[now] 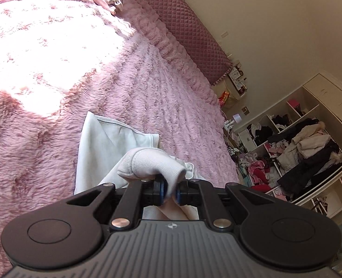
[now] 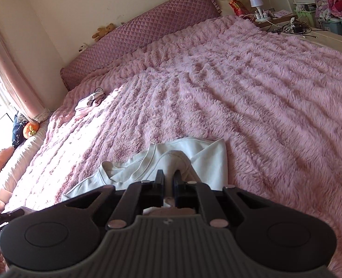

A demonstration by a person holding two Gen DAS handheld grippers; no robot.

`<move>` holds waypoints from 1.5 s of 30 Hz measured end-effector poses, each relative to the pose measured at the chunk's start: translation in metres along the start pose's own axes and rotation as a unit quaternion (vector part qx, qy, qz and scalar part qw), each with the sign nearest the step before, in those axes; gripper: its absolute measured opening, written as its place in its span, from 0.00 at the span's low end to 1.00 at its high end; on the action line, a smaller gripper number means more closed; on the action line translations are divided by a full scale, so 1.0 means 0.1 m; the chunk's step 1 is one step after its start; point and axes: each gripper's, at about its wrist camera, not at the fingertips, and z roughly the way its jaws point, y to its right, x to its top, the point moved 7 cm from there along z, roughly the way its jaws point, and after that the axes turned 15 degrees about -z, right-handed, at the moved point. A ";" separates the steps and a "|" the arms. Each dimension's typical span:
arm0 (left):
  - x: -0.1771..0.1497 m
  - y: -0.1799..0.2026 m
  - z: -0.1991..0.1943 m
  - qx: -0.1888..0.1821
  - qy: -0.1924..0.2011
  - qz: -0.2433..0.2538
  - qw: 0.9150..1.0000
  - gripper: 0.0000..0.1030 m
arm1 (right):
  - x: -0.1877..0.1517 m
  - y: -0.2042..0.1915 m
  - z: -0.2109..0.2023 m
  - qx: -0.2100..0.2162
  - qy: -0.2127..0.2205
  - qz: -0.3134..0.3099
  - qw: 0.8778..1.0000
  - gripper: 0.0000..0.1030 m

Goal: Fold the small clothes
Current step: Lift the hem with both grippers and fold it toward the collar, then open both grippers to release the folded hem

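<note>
Left gripper pinches a ribbed cuff of the white garment, fingers nearly closed on the cloth. Right gripper likewise clamps a fold of that garment, fingers almost together with fabric between. Garment lies on the pink fluffy bed cover, partly lifted at both grips. Another small pinkish clothing pile sits farther up the bed near the quilted headboard.
</note>
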 end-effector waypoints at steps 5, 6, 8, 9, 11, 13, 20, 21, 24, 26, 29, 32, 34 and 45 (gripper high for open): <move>0.17 -0.07 0.26 -0.008 0.012 -0.016 1.000 0.09 | 0.14 0.07 0.44 -0.025 -0.010 -0.004 1.000 0.02; 0.20 -0.09 0.31 -0.006 0.013 -0.017 1.000 0.09 | 0.17 0.09 0.52 -0.027 -0.012 -0.002 1.000 0.02; 0.27 -0.13 0.41 0.001 0.016 -0.018 1.000 0.09 | 0.22 0.13 0.70 -0.032 -0.013 0.002 0.999 0.02; 0.30 -0.15 0.47 0.005 0.016 -0.017 1.000 0.09 | 0.24 0.15 0.77 -0.035 -0.013 0.001 0.999 0.02; 0.36 -0.19 0.57 0.008 0.014 -0.023 1.000 0.09 | 0.28 0.17 0.91 -0.039 -0.014 0.000 0.999 0.02; 0.41 -0.23 0.67 0.015 0.017 -0.025 0.999 0.09 | 0.31 0.21 1.08 -0.038 -0.022 0.010 0.999 0.02; 0.50 -0.52 1.02 0.066 0.012 -0.027 0.997 0.09 | 0.28 0.32 1.57 -0.057 -0.046 0.030 0.997 0.02; 0.50 -0.58 1.06 0.074 0.009 -0.032 0.997 0.10 | 0.25 0.34 1.64 -0.061 -0.050 0.034 0.996 0.02; 0.54 -0.65 1.08 0.075 0.006 -0.046 0.996 0.16 | 0.22 0.38 1.73 -0.073 -0.050 0.025 0.996 0.03; 0.57 -0.61 1.05 0.072 -0.002 -0.036 0.997 0.16 | 0.25 0.38 1.74 -0.082 -0.045 0.002 0.996 0.22; 0.61 -0.48 0.95 0.091 -0.003 -0.002 0.996 0.26 | 0.30 0.40 1.65 -0.093 -0.038 -0.022 0.995 0.33; 0.74 -0.32 0.74 0.084 0.021 0.010 0.996 0.32 | 0.30 0.42 1.50 -0.086 -0.038 -0.032 0.995 0.33; 0.83 -0.21 0.56 0.061 0.046 0.004 0.997 0.42 | 0.26 0.42 1.37 -0.084 -0.038 -0.047 0.995 0.33; 0.04 -0.48 -0.26 0.106 -0.002 0.066 0.992 0.50 | -0.47 0.55 0.35 -0.039 -0.052 -0.100 0.993 0.33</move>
